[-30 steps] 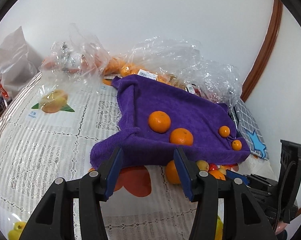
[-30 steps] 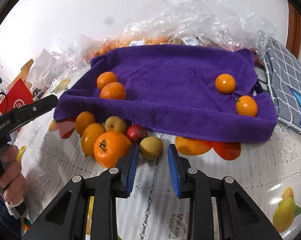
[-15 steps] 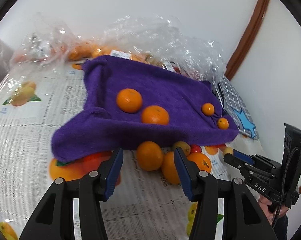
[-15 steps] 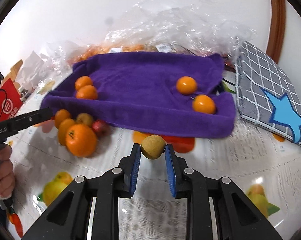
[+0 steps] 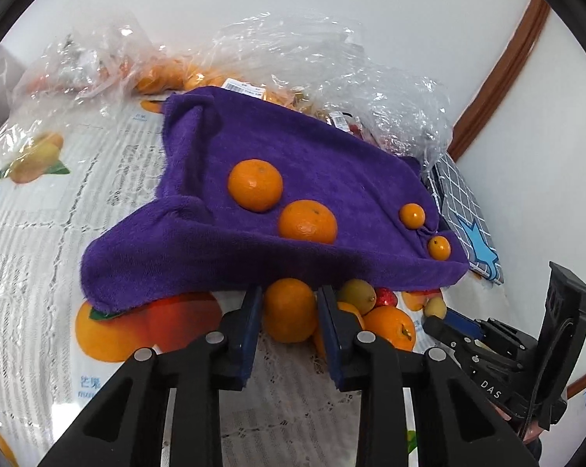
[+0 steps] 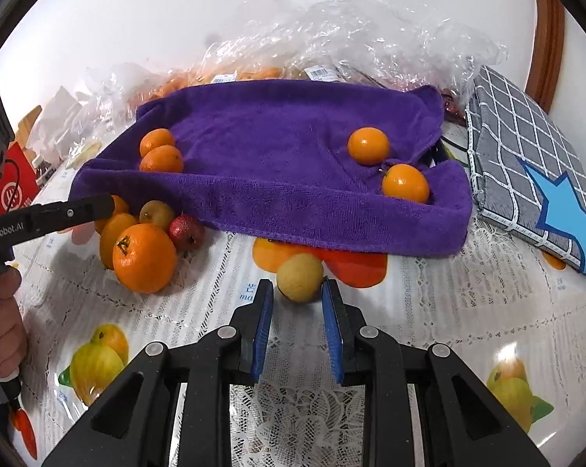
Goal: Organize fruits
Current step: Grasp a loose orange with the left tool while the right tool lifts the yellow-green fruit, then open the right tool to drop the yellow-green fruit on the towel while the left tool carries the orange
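Observation:
A purple towel (image 5: 293, 179) (image 6: 293, 163) lies on the table and carries two large oranges (image 5: 255, 184) and two small ones (image 6: 368, 145). In front of it is a pile of fruit: oranges, a yellow-green fruit (image 5: 356, 291) and a red one (image 6: 186, 229). My left gripper (image 5: 289, 313) is shut on an orange (image 5: 289, 309) from the pile. My right gripper (image 6: 297, 303) holds a yellow-green fruit (image 6: 300, 277) between its fingertips, just above the tablecloth in front of the towel.
Crumpled plastic bags (image 6: 351, 35) with more fruit lie behind the towel. A grey checked cloth with a blue star (image 6: 534, 155) lies to the right. A red package (image 6: 13, 190) stands at the far left. The tablecloth (image 6: 448, 311) has printed fruit pictures.
My left gripper has moved up to the pile and closed around an orange. My right gripper holds the yellow-green fruit as before, nearer the towel's front edge.

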The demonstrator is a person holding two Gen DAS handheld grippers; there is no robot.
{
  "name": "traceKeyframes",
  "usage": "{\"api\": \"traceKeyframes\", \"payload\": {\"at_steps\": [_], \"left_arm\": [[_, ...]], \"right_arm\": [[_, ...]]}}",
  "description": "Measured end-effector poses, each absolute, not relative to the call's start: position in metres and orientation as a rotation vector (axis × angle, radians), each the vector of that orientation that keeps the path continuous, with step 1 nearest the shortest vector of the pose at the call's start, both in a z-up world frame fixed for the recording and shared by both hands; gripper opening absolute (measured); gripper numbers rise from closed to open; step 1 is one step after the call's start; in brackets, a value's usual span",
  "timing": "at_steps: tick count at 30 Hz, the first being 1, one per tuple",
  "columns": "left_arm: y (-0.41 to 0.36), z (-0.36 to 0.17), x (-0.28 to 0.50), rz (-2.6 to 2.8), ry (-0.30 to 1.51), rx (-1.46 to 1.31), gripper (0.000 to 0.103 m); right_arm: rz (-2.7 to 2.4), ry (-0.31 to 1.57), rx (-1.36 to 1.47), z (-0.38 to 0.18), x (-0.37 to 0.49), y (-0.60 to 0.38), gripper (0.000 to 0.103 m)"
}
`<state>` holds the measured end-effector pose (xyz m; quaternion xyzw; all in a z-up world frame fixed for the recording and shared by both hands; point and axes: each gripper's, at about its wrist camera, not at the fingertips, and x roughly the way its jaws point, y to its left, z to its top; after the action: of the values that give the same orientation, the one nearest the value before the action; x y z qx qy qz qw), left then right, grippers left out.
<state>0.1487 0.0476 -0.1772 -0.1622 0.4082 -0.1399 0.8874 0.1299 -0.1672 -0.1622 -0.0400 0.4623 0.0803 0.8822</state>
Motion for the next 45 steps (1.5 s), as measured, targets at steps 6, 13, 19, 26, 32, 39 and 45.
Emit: {"api": "traceKeyframes", "payload": {"at_steps": [6,13,19,26,32,39,45], "left_arm": [[0.045,-0.176,0.149,-0.263,0.843,-0.304,0.028],[0.037,-0.180,0.152,-0.255,0.857,-0.268,0.037],[0.033,-0.176,0.145,-0.233,0.822,-0.229,0.030],[0.046,-0.163,0.138,-0.236,0.749,-0.282,0.030],[0.065,-0.149,0.128,-0.206,0.665,-0.333,0.030],[0.078,-0.134,0.135,-0.160,0.632,-0.354,0.030],[0.076,-0.113,0.159,-0.156,0.597,-0.343,0.030]], "right_arm": [[0.171,0.965,-0.079,-0.163,0.130,-0.168,0.027],[0.169,0.964,-0.078,-0.163,0.130,-0.168,0.025],[0.179,0.951,-0.030,-0.161,0.129,-0.175,0.023],[0.184,0.909,0.020,-0.155,0.123,-0.181,0.023],[0.167,0.889,0.066,-0.151,0.122,-0.191,0.023],[0.169,0.840,0.116,-0.122,0.133,-0.198,0.023],[0.186,0.772,0.070,-0.097,0.165,-0.190,0.023]]}}
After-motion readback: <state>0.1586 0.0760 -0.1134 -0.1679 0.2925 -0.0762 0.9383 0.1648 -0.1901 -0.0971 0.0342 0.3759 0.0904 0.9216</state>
